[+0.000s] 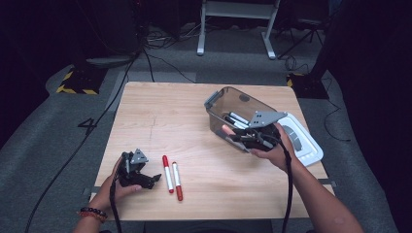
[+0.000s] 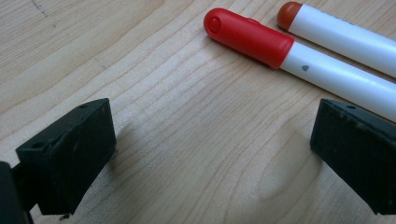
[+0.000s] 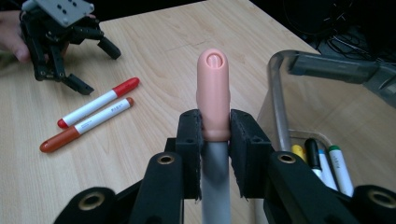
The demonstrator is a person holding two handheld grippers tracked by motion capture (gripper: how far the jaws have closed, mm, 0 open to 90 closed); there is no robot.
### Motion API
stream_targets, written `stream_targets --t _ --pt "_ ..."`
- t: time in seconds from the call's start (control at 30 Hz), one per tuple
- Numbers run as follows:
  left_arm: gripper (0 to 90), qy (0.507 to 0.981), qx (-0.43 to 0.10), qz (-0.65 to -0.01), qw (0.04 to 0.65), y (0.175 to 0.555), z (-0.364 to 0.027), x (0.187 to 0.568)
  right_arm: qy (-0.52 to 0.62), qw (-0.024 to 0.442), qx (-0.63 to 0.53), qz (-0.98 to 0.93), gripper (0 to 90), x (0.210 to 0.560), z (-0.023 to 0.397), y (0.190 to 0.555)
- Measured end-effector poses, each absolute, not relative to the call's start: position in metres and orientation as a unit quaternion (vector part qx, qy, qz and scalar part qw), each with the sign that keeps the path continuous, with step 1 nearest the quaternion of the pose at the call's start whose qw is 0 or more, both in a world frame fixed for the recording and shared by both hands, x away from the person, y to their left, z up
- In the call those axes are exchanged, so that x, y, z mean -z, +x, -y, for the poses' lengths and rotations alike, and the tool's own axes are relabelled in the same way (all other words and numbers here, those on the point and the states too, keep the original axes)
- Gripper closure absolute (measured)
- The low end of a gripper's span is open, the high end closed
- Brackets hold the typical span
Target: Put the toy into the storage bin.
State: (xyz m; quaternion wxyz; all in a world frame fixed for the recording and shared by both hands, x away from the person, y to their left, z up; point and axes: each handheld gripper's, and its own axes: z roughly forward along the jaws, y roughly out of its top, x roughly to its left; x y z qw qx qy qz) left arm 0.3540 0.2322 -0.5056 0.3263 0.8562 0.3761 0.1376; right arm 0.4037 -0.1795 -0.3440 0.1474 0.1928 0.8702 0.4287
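Seen from above, the right gripper (image 1: 241, 136) holds a pink-capped marker (image 1: 228, 130) at the clear bin (image 1: 228, 97); two red markers (image 1: 172, 179) lie on the table (image 1: 194, 97). Beside them, the left gripper (image 2: 210, 154) rests with jaws wide and empty. Along the right gripper (image 3: 215, 135), jaws clamp the pink marker (image 3: 213, 88), with several markers (image 3: 322, 161) binned, so two seem left.

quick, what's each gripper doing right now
left gripper: jaws open, holding nothing, on the table beside the two red markers.
right gripper: jaws closed on a peach-capped marker, by the bin.
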Motion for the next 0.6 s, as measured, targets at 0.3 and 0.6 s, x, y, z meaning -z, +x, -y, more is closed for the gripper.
stream_targets --t 0.3,0.6 --pt "0.4 0.855 -0.135 -0.378 0.327 0.354 -0.232 0.506 0.201 0.163 -0.418 -0.871 75.0 0.324 0.186 0.426" --pt "0.4 0.856 -0.135 -0.377 0.327 0.354 -0.232 0.506 0.219 0.173 -0.396 -0.875 75.0 0.330 0.190 0.461"
